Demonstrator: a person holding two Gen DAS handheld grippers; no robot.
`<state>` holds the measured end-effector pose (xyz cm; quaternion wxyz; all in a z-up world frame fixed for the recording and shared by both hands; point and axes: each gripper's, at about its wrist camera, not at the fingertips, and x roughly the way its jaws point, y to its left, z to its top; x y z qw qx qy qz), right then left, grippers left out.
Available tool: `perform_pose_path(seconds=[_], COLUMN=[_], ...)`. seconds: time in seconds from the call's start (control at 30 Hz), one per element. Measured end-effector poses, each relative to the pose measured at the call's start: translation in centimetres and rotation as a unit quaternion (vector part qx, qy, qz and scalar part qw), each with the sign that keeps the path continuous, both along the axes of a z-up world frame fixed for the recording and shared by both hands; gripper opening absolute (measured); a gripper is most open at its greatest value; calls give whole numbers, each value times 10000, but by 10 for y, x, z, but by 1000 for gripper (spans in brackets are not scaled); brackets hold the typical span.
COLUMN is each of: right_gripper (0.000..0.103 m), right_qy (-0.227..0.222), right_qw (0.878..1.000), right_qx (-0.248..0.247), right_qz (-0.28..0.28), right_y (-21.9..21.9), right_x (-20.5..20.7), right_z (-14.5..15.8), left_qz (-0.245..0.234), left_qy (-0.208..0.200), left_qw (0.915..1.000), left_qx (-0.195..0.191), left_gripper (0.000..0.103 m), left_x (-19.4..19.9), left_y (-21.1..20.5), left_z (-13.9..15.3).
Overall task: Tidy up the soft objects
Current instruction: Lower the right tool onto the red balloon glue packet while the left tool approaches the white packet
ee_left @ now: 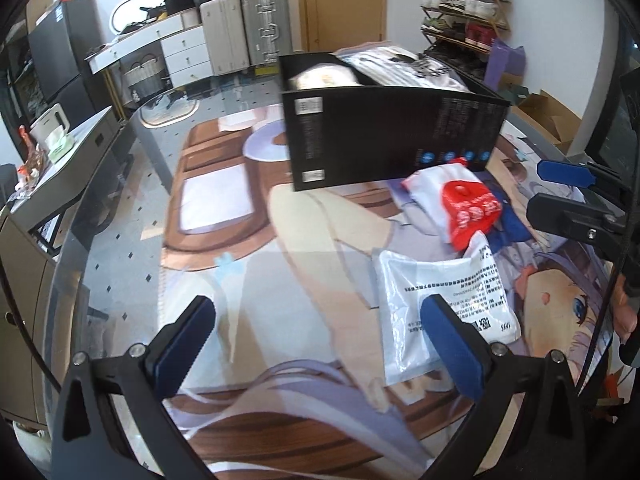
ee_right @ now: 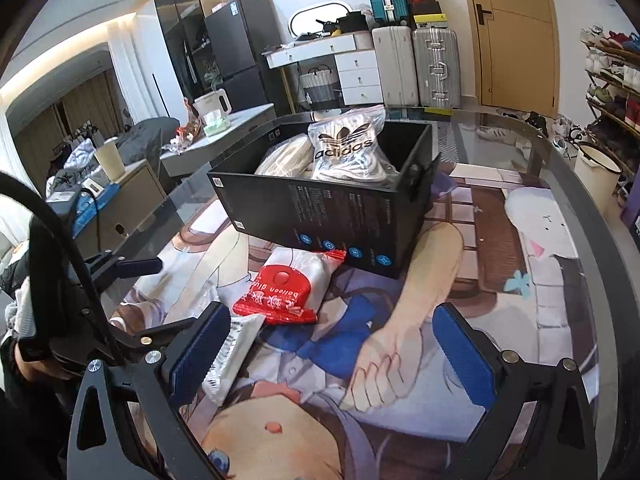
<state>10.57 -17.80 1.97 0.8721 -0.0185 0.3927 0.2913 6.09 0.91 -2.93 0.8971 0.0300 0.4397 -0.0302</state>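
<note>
Left claw [ee_left: 316, 344]: wide open, nothing between the blue pads, hovering low over the counter [ee_left: 120, 240]. Right pad [ee_left: 448, 344] overlaps the near edge of the white printed bag [ee_left: 436, 312] in view; contact cannot be judged.

Right claw [ee_right: 332, 348]: also wide open and empty, above the printed mat [ee_right: 500, 240] covering the counter. Left pad [ee_right: 200, 348] close beside the white printed bag [ee_right: 232, 356], which lies flat on the mat, partly hidden behind that pad.

Red-and-white packet [ee_right: 288, 288]: lying on the mat just beyond the white printed bag, its far end near the front wall of the black box [ee_right: 320, 216]. Same packet [ee_left: 464, 208] seen from the left wrist, resting against the lower right of the box [ee_left: 384, 132]; touching or just beside, cannot tell.

Black box: upright on the mat, open at top. Inside: clear bag with Adidas logo [ee_right: 348, 148], standing above the rim, and a pale bundled item [ee_right: 284, 158] to its left, contents unclear. From the left wrist, only bag tops visible over the rim [ee_left: 400, 68].

Background: suitcases [ee_right: 416, 64], white drawer unit [ee_right: 360, 76], shoe rack [ee_left: 464, 12], wooden door [ee_right: 516, 32].
</note>
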Motion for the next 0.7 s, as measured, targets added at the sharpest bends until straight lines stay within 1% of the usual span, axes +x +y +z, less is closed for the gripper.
perform_pose_path(seconds=[0.1,0.23,0.47,0.6,0.7], right_gripper=[102,102,102,102,102], right_qy=[71,215,388,496,584], right_qw=[9999,9996,9985,9970,9964], right_qx=[-85,-154,-355,-514,-512], right_qz=[-22,-24,-119,-288,-353], right_y=[9,24,52,59,53], right_x=[7,18,36,43,45], right_z=[-3,-7,-15,-23,-26], left_qz=[116,229,225,217,215], left_qy=[11,41,23,18,17], left_qw=[9999,9997,9997,9998,9998], left_qx=[13,-62,-49,-40,-39], left_gripper=[103,103,103,103,103], left_x=[0,1,0,-1,0], left_y=[8,18,21,18,18], left_z=[0,-1,-2,-1,-1])
